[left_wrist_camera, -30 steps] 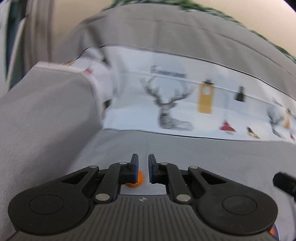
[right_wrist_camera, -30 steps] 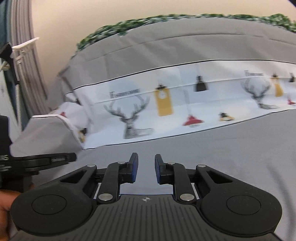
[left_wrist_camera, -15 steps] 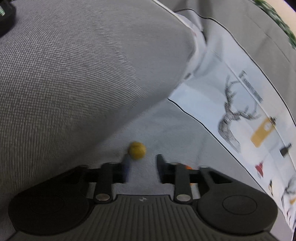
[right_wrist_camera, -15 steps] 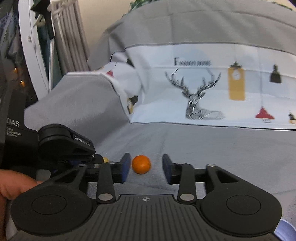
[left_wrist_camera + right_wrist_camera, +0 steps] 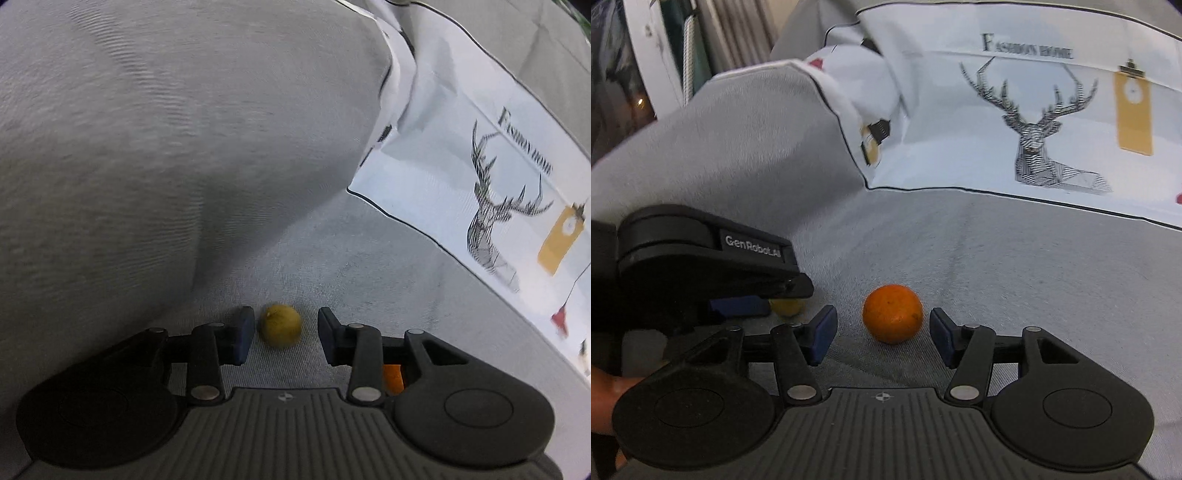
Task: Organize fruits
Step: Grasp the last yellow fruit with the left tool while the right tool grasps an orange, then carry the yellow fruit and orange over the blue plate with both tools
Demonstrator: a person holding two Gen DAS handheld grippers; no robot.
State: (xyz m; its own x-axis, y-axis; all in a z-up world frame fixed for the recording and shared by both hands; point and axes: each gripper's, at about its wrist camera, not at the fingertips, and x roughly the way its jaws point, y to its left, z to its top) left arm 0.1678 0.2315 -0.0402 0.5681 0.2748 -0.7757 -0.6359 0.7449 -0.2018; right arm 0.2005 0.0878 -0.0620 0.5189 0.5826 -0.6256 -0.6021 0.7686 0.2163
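Soft, even indoor light is falling across both views, casting only faint shadows under the yellow fruit (image 5: 280, 329) and the orange fruit (image 5: 892, 314). The left wrist view is looking slightly smeared, with the grey fabric (image 5: 155, 155) blurring toward the upper left. Fisheye distortion is bending the printed deer sheet (image 5: 1034, 122) at the edges, and the corners are darkening.

I read "GenRobot.AI", white letters, on side of left gripper (image 5: 790, 295), seen left of my right gripper. I read "FASHION HOME" on white printed cloth (image 5: 1027, 50), ahead, above deer drawing. Same words in left view, blurred.
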